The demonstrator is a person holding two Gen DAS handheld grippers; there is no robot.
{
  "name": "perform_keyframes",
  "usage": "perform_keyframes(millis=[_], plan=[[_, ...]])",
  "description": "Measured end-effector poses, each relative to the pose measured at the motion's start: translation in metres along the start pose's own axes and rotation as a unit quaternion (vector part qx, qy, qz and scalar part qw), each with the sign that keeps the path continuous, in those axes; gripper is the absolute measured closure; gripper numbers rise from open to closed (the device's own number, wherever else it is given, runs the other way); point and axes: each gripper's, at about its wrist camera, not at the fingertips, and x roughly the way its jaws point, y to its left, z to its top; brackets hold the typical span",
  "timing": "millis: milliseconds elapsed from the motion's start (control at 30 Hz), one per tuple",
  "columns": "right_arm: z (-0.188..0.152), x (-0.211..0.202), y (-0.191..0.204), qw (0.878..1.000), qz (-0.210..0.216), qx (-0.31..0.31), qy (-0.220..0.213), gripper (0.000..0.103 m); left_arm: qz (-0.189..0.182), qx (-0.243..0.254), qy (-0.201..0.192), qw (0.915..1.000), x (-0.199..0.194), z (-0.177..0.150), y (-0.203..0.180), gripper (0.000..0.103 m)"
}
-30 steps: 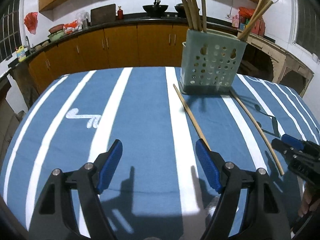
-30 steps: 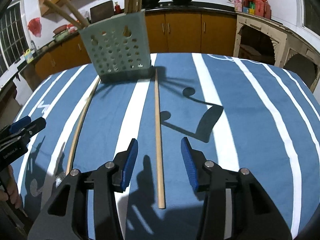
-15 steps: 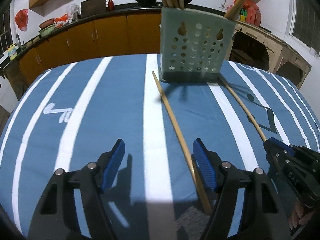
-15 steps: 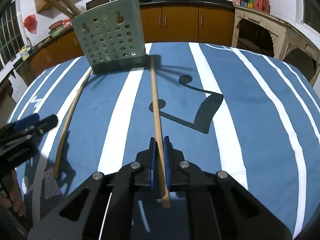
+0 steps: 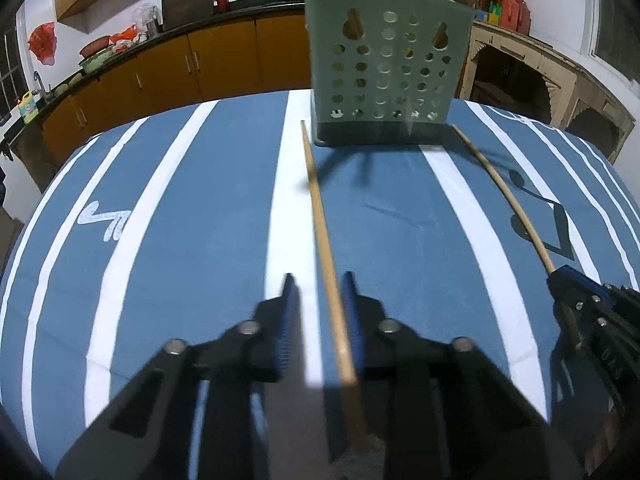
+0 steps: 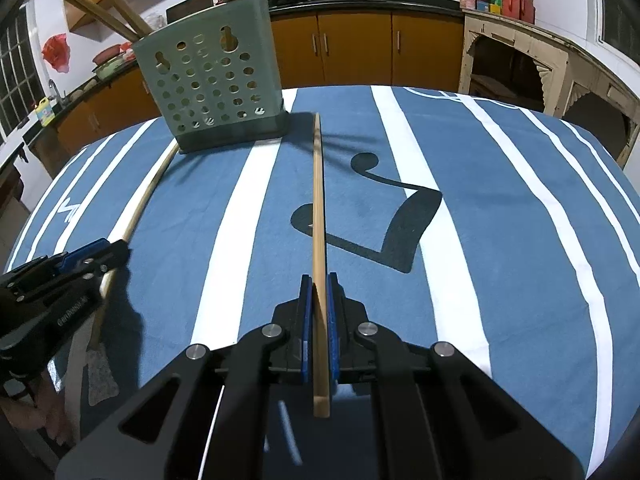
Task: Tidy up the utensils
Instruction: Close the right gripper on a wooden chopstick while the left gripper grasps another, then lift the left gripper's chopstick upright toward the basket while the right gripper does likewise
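Tablecloth [image 6: 500, 184]: blue, white stripes, black music-note motif. Utensil holder [image 6: 208, 80]: pale green, perforated with round holes. Chopsticks [image 6: 318, 216]: tan; gripper pads [image 6: 306, 320]: blue.

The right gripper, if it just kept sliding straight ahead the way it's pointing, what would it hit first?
Probably the blue striped tablecloth, since the right gripper, shut on a chopstick, tilts downward. Skimming the cloth instead, it might pass just right of the green utensil holder.

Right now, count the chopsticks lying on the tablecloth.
2. One chopstick sits clamped in the right gripper; the other chopstick lies between the left gripper's closing jaws. More stand in the holder.
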Motion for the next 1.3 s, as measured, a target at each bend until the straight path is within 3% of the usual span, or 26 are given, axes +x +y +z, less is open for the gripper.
perform_keyframes(millis=[100, 200, 300, 567, 867, 933, 1000, 1167, 1300], plan=[[0.002, 0.001, -0.005, 1.0, -0.005, 0.007, -0.001, 0.095, 0.005, -0.005, 0.004, 1.0, 0.003, 0.004, 0.02, 0.094], [0.003, 0.002, -0.012, 1.0, -0.006, 0.019, -0.003, 0.095, 0.014, -0.015, 0.003, 0.9998, 0.005, 0.007, 0.043, 0.094], [0.003, 0.002, -0.012, 1.0, -0.006, 0.019, -0.003, 0.095, -0.001, -0.008, 0.002, 1.0, 0.004, 0.005, 0.058, 0.093], [-0.003, -0.003, -0.013, 1.0, 0.002, 0.023, -0.001, 0.095, -0.023, 0.007, 0.002, 0.9997, -0.007, -0.008, 0.062, 0.081], [-0.011, -0.008, -0.014, 1.0, 0.006, 0.024, -0.001, 0.095, -0.021, -0.001, 0.003, 0.9998, -0.016, -0.021, 0.068, 0.08], [-0.012, -0.009, -0.014, 1.0, 0.007, 0.024, -0.002, 0.095, -0.023, -0.008, 0.003, 0.9997, -0.019, -0.024, 0.071, 0.083], [-0.012, -0.009, -0.014, 1.0, 0.007, 0.025, -0.003, 0.095, -0.024, -0.015, 0.003, 0.9996, -0.019, -0.025, 0.074, 0.094], [-0.011, -0.016, -0.019, 0.999, 0.007, 0.031, -0.012, 0.095, -0.028, -0.004, 0.007, 0.9996, -0.023, -0.027, 0.074, 0.095], [-0.002, -0.037, -0.026, 0.998, 0.0, 0.032, -0.048, 0.095, -0.027, 0.008, -0.01, 0.9995, -0.037, -0.022, 0.077, 0.095]])
